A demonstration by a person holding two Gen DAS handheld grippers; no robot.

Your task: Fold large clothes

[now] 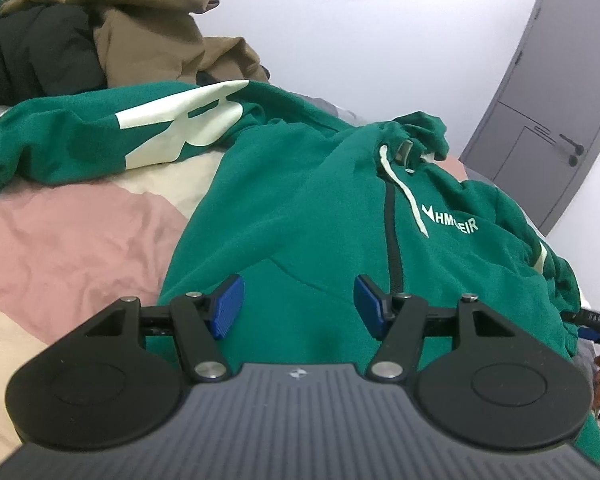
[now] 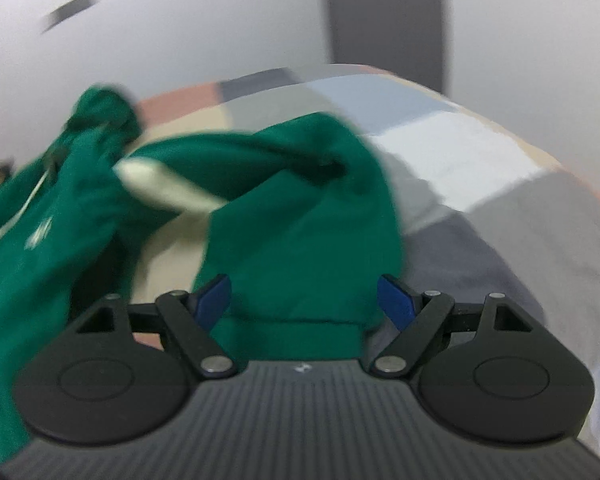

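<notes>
Both tongs, left gripper [image 1: 298,306] and right gripper [image 2: 306,300], are gaping wide, holding nothing; sleeve cuff [image 2: 296,320] might be slipping away from the right one.

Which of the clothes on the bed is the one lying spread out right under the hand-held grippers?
The green hoodie, with white print and drawstring; the brown garment and black garment sit heaped behind it.

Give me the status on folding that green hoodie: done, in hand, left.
Done: the green hoodie lies front up on the patchwork bedspread, one sleeve stretched out sideways. No fold shows yet.
In hand: the right gripper stands open around the other sleeve's cuff, pads not pressing; the left gripper hangs open over the hem.
Left: every fold, plus the brown and black clothes heaped behind.
</notes>
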